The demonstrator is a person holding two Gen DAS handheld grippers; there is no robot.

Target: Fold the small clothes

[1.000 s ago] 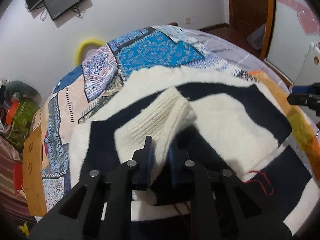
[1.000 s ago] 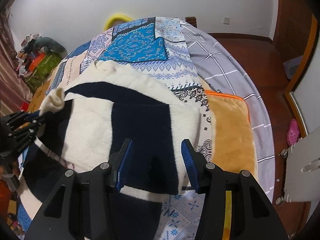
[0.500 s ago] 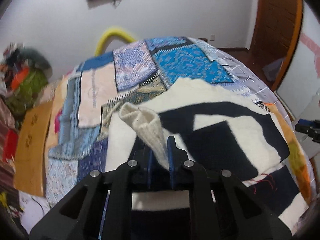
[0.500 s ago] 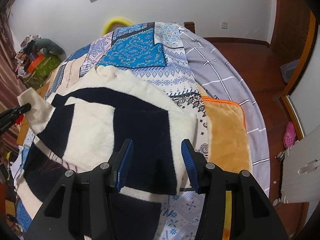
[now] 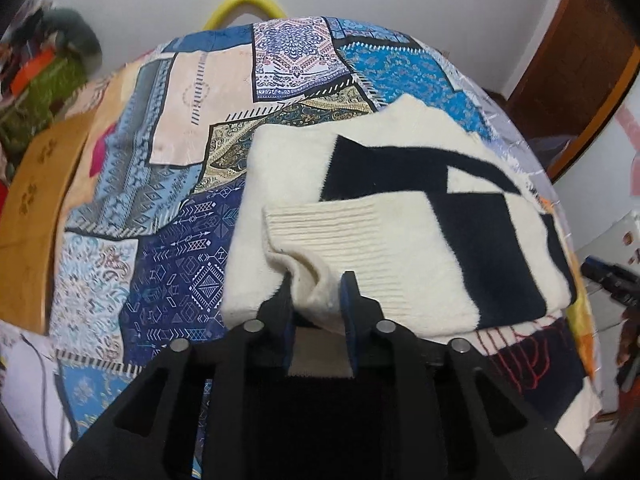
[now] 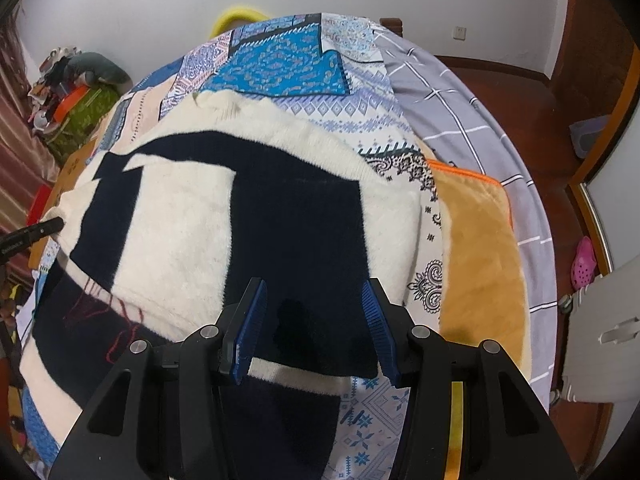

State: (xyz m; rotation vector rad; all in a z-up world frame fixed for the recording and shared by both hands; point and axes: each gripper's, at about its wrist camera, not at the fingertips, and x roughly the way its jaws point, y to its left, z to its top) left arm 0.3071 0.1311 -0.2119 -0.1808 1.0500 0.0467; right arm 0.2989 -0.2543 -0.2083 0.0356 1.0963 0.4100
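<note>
Left tongs (image 5: 318,300), jaws just easing apart, loosely flanked the ribbed cuff (image 5: 320,236) laid across the cream-and-navy sweater (image 6: 280,216) ahead, apparently releasing the folded sleeve, while right tongs (image 6: 316,320) hovered spread and empty above its near edge on the bedspread (image 5: 168,280).

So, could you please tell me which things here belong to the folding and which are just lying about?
Job: sweater; its ribbed cuff; left gripper, jaws just opening around the cuff; right gripper.
Lying about: patchwork bedspread; orange blanket; pink shoe.
</note>
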